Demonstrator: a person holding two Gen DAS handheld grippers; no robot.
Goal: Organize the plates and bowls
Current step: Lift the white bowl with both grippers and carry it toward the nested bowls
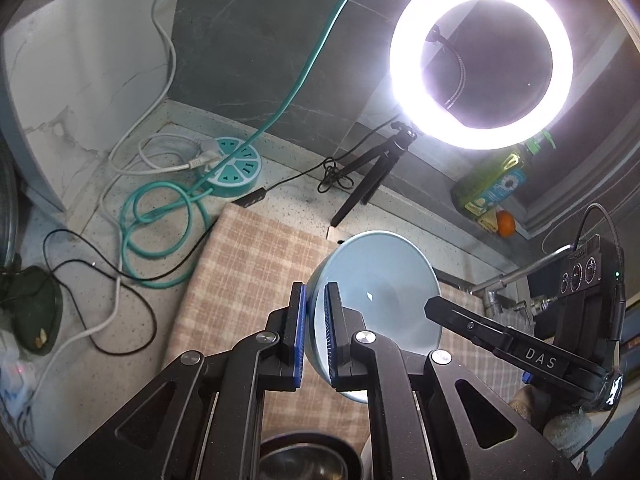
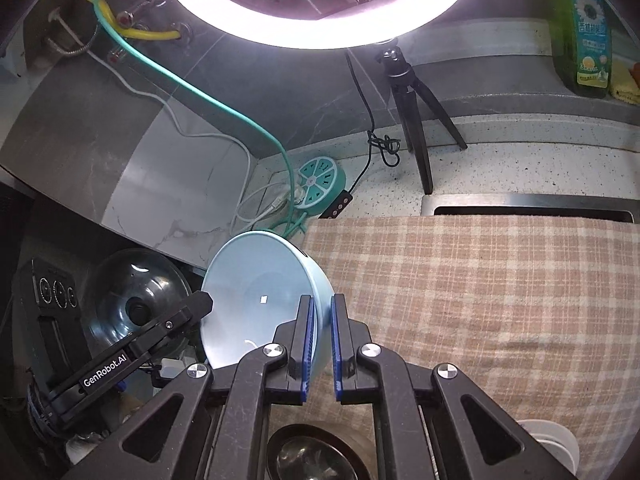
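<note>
A light blue bowl hangs in the air above the checked cloth, held by both grippers on opposite sides of its rim. My left gripper is shut on the bowl's left rim, one pad inside and one outside. In the right wrist view the same blue bowl sits left of centre, and my right gripper is shut on its right rim. Each view shows the other gripper reaching in: the right gripper and the left gripper.
A beige checked cloth covers the counter by the sink edge. A lit ring light on a black tripod stands behind. A teal power strip with cables lies at left. A dark bowl and glass lid sit below.
</note>
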